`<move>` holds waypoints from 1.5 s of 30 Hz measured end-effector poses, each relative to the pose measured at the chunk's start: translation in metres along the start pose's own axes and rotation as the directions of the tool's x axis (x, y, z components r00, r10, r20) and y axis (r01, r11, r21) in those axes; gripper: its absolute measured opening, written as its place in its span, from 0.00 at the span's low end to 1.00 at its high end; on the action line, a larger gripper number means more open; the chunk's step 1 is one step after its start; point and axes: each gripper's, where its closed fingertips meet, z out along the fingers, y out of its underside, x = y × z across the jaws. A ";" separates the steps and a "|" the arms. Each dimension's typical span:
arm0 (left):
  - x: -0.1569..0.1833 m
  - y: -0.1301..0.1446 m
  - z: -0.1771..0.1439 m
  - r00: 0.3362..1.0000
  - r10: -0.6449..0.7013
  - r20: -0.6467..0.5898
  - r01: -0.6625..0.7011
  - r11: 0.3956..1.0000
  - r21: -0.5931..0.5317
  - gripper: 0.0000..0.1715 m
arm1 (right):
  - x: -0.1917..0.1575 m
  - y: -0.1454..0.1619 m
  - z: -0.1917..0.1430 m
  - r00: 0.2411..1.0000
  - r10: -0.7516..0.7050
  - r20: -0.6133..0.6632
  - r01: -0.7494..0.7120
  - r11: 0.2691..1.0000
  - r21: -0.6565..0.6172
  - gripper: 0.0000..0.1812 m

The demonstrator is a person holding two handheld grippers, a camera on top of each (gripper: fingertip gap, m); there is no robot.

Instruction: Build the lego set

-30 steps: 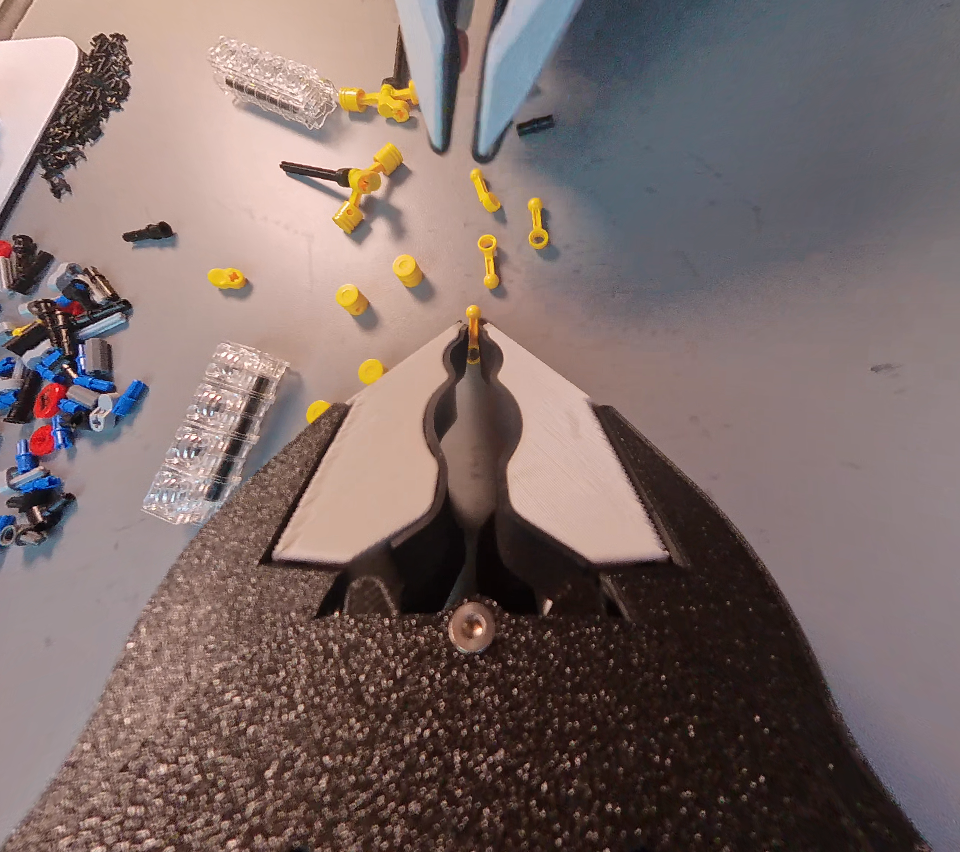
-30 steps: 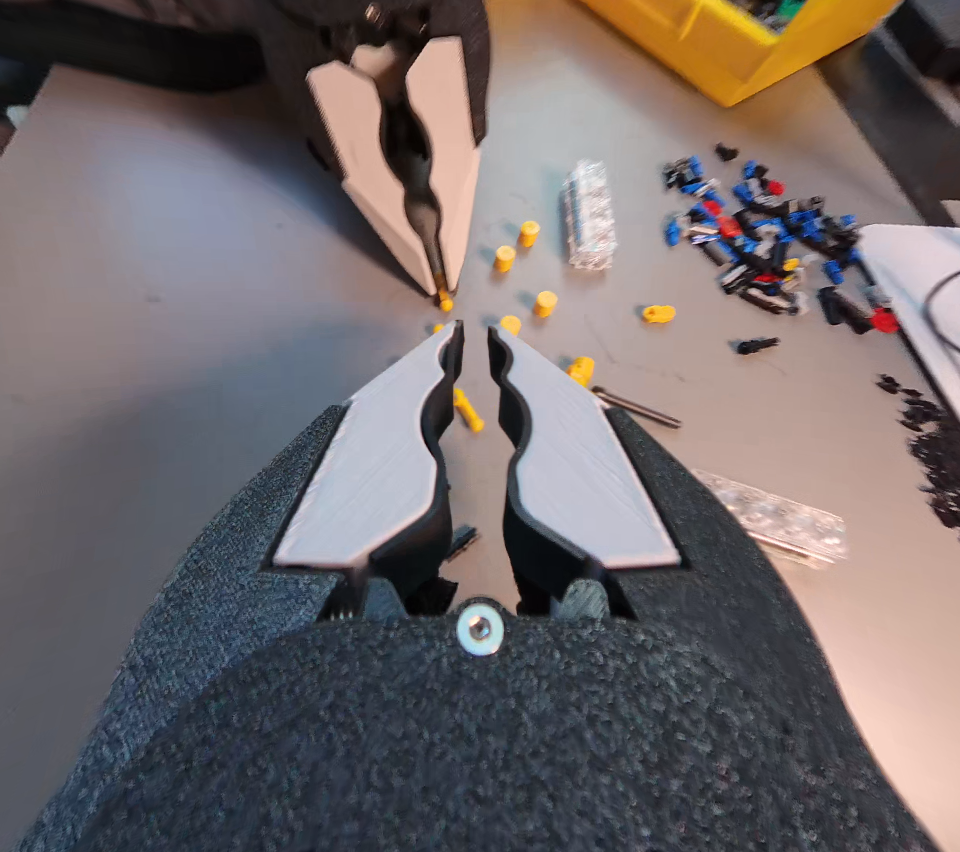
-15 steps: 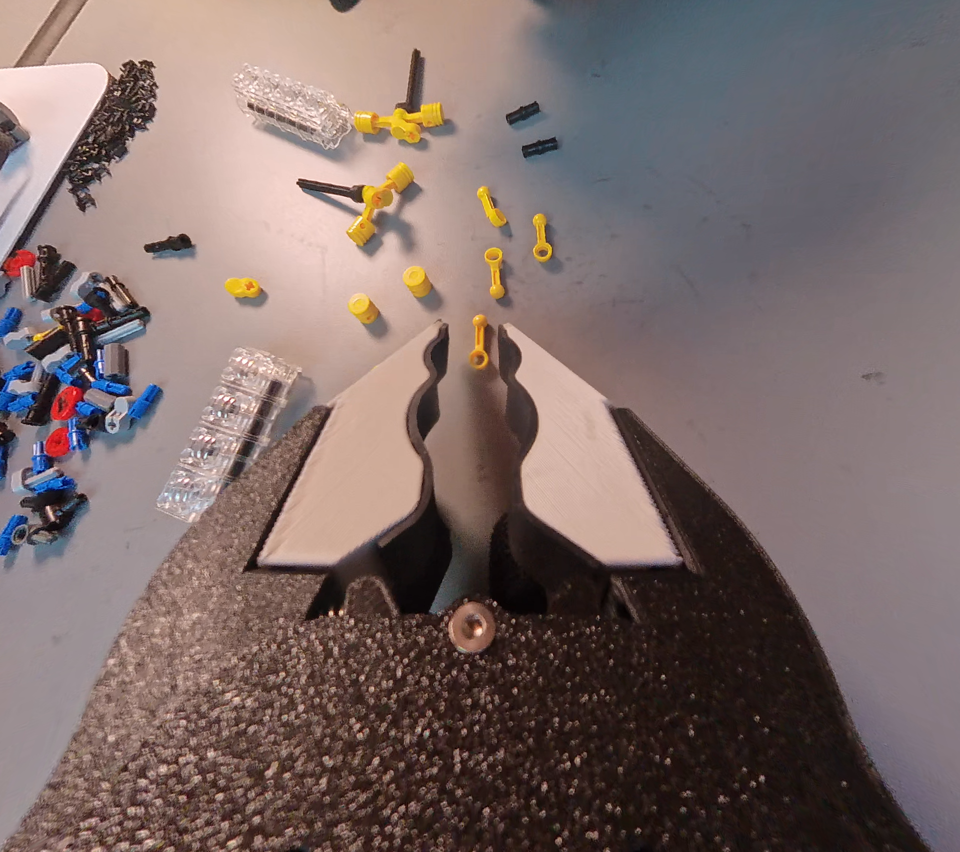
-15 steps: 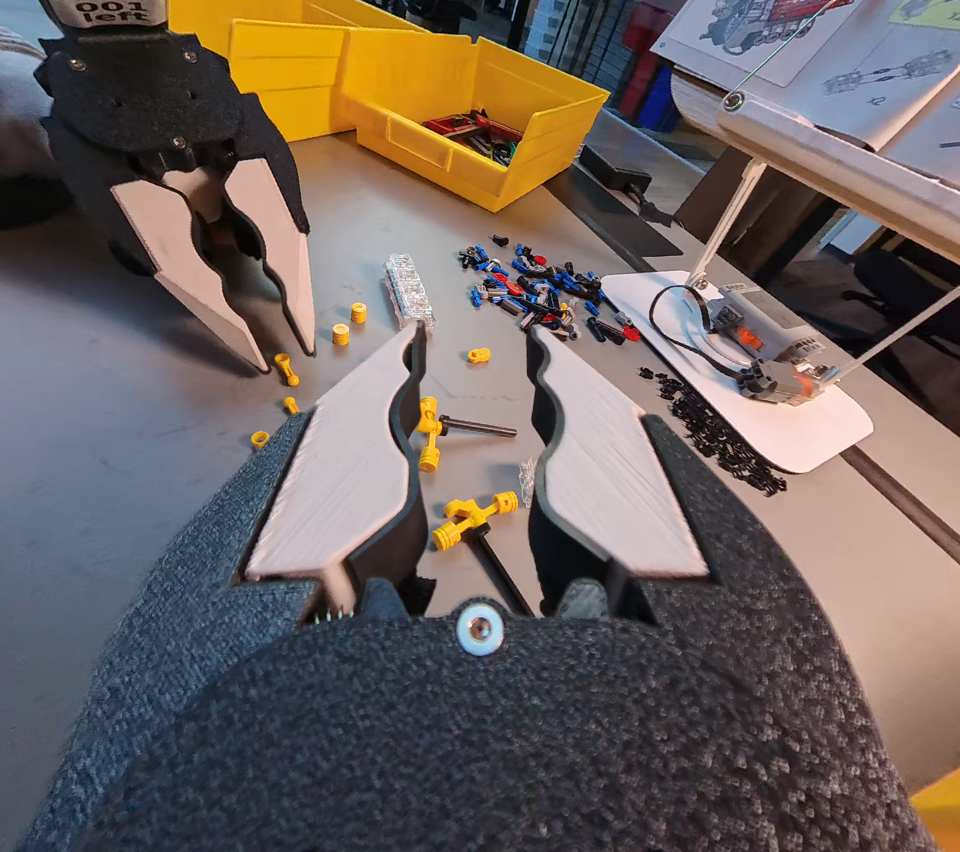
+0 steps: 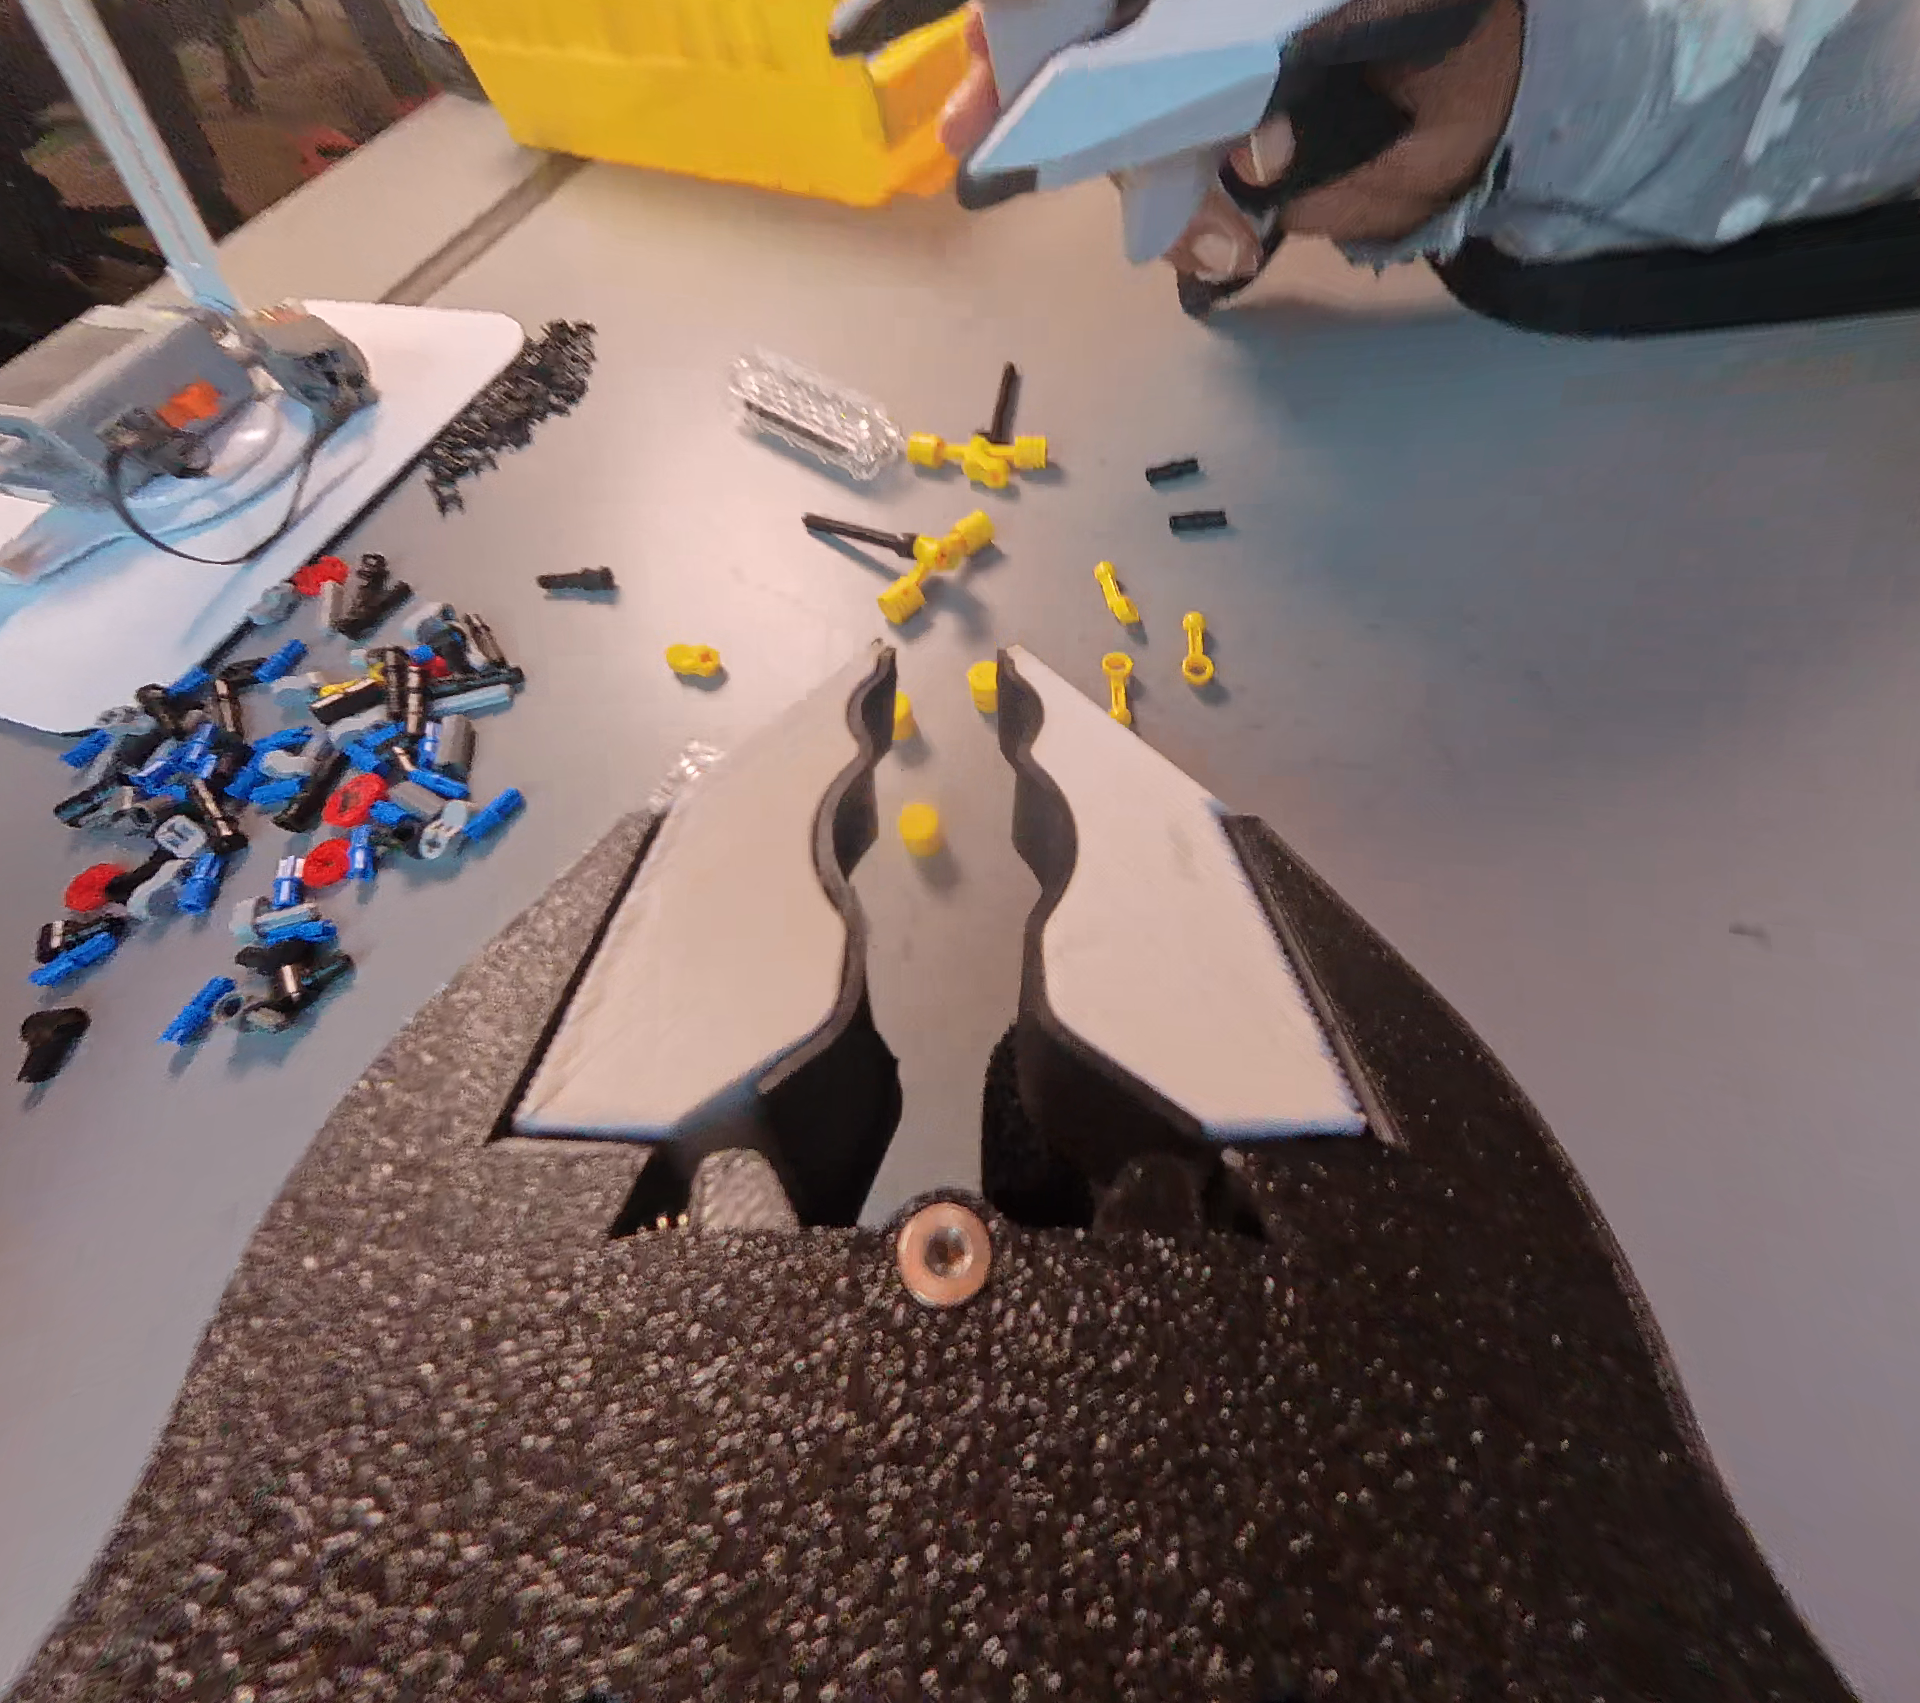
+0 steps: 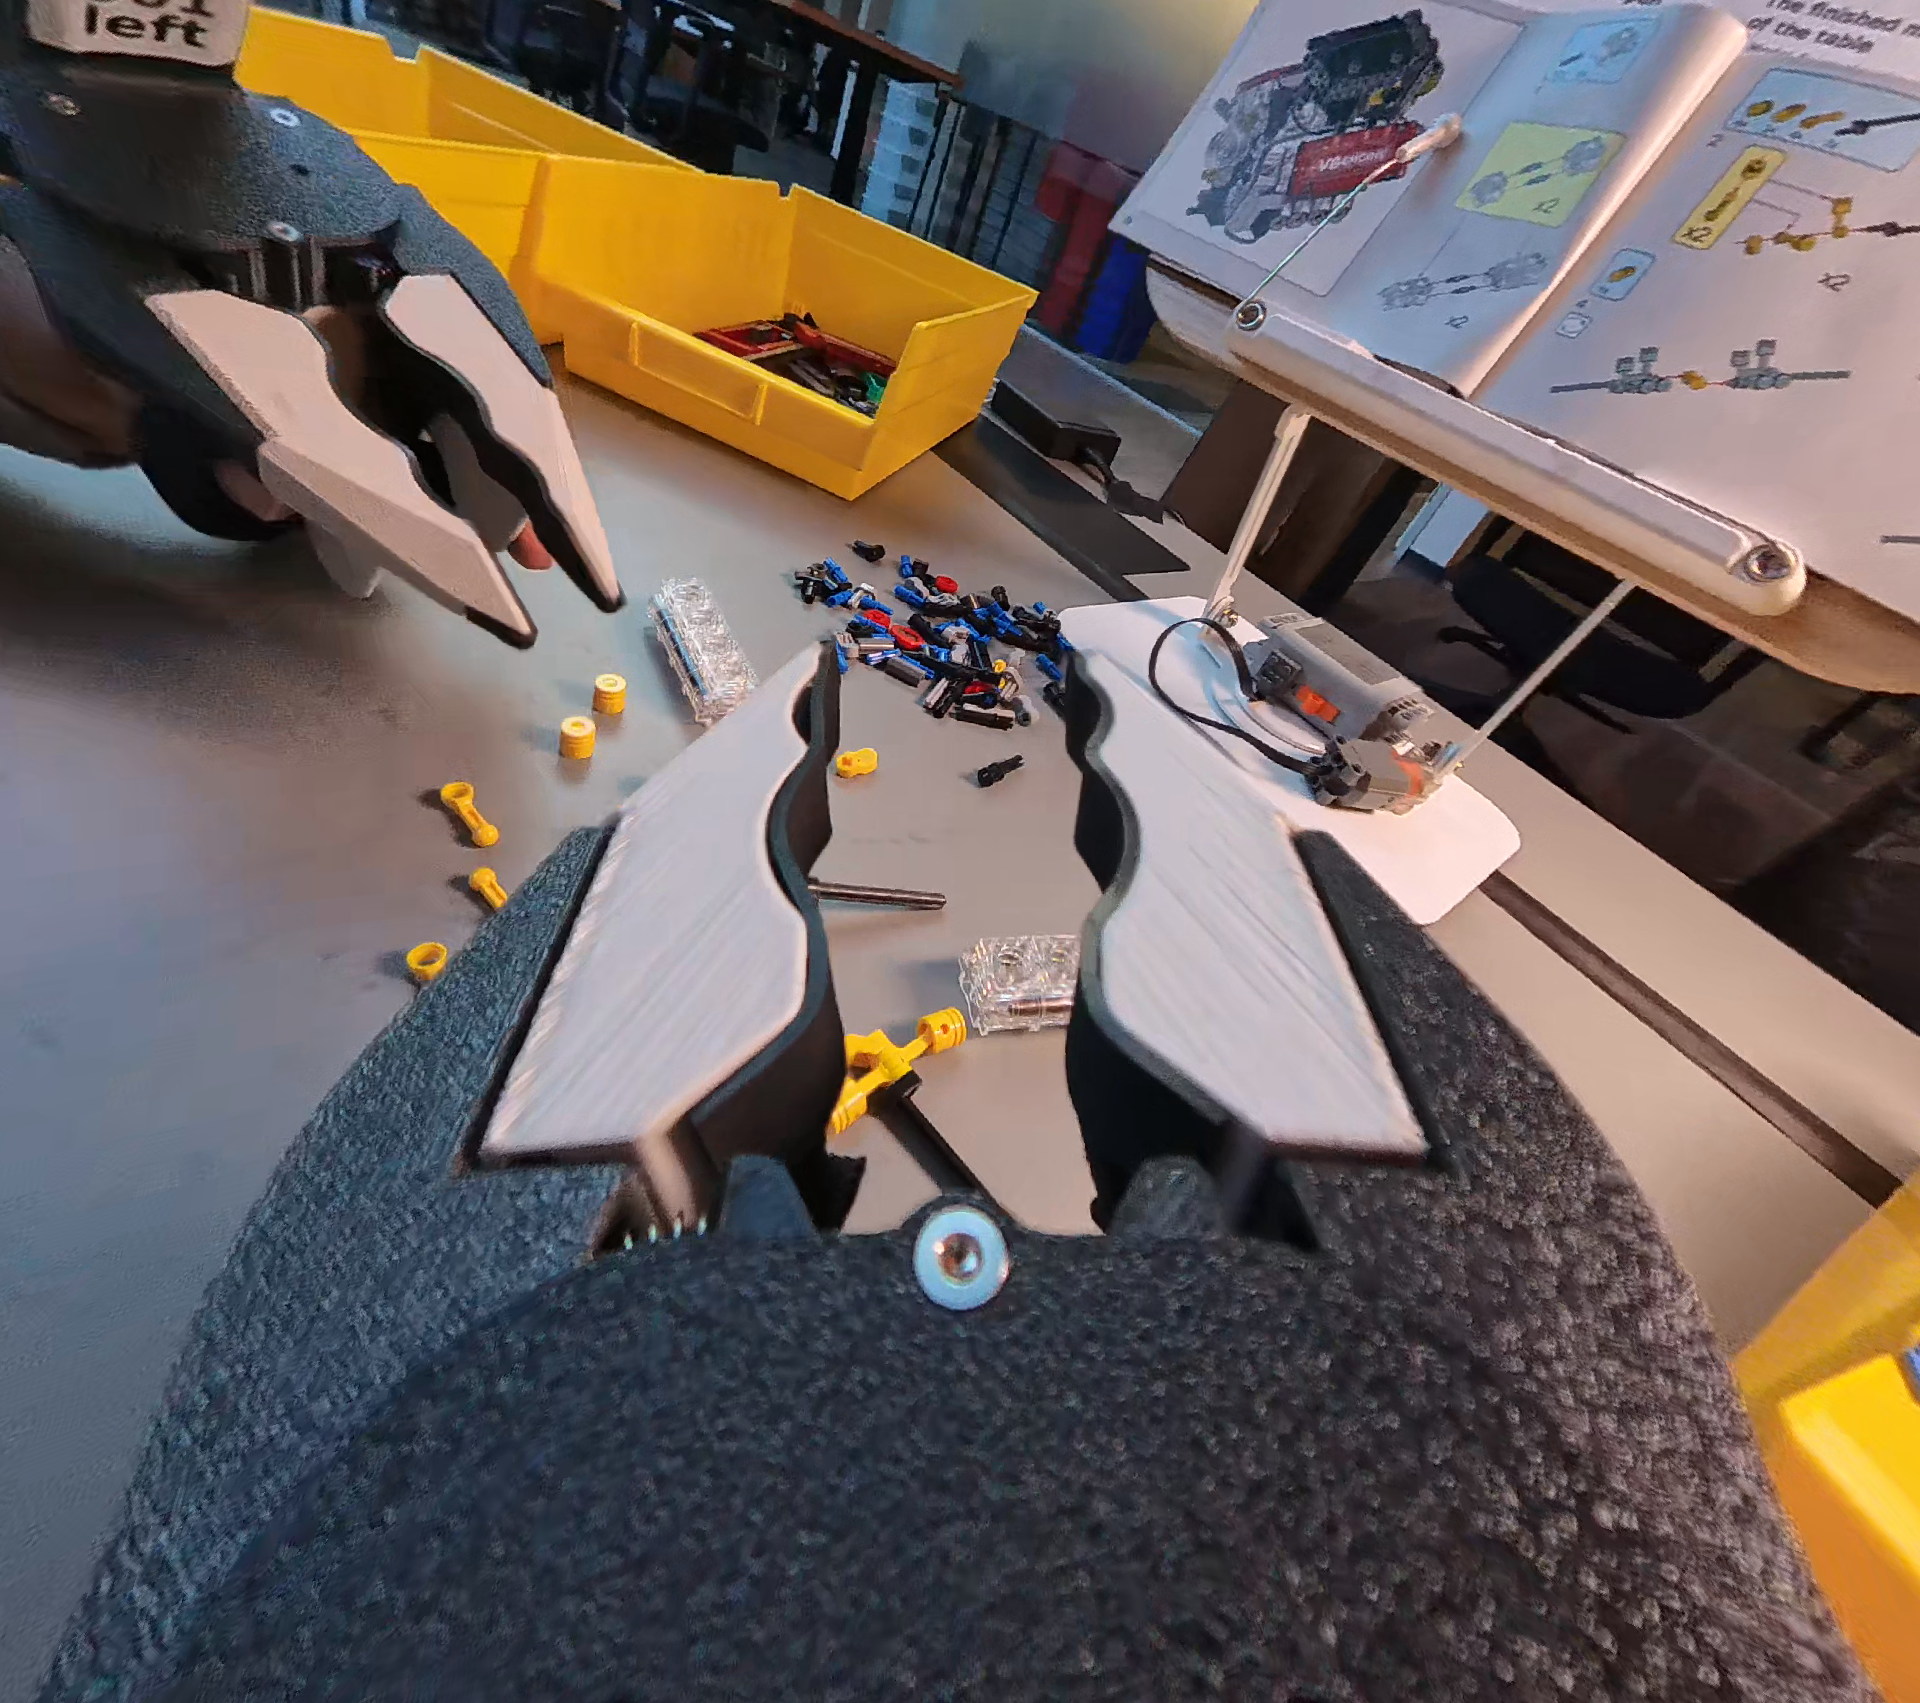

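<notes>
My left gripper [image 5: 945, 666] is open and empty, held low over the grey table [image 5: 1455, 718]. A yellow bush [image 5: 918, 827] lies on the table between its fingers, with more yellow bushes and small yellow rods [image 5: 1115, 591] just past its tips. Two yellow assemblies on black axles [image 5: 935, 557] lie farther on, beside a clear block [image 5: 816, 417]. My right gripper [image 6: 948, 666] is open wide and empty, raised above the table. Under it lie a yellow assembly [image 6: 883, 1061] and a clear block [image 6: 1018, 978]. Each gripper shows in the other's view: the right [image 5: 904, 115], the left [image 6: 561, 614].
A heap of blue, black and red pieces [image 5: 281, 780] and a pile of tiny black pieces [image 5: 509, 406] lie left. A white stand base [image 5: 436, 344] carries a grey motor. Yellow bins [image 5: 665, 12] stand at the back. An open booklet [image 6: 1558, 199] rests on a stand. From the right gripper's tips to the clear block [image 6: 1018, 978] is close to 11 cm. Look for it in the left wrist view [image 5: 847, 431] too.
My left gripper opened and let go of a small yellow rod, then drew back and tilted up. My right gripper opened wider and lifted away from the table.
</notes>
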 end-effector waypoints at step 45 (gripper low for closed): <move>-0.043 -0.024 -0.024 0.962 -0.119 0.246 0.069 0.977 0.202 0.32 | 0.018 -0.006 -0.004 0.992 0.122 -0.040 -0.119 0.991 0.056 0.23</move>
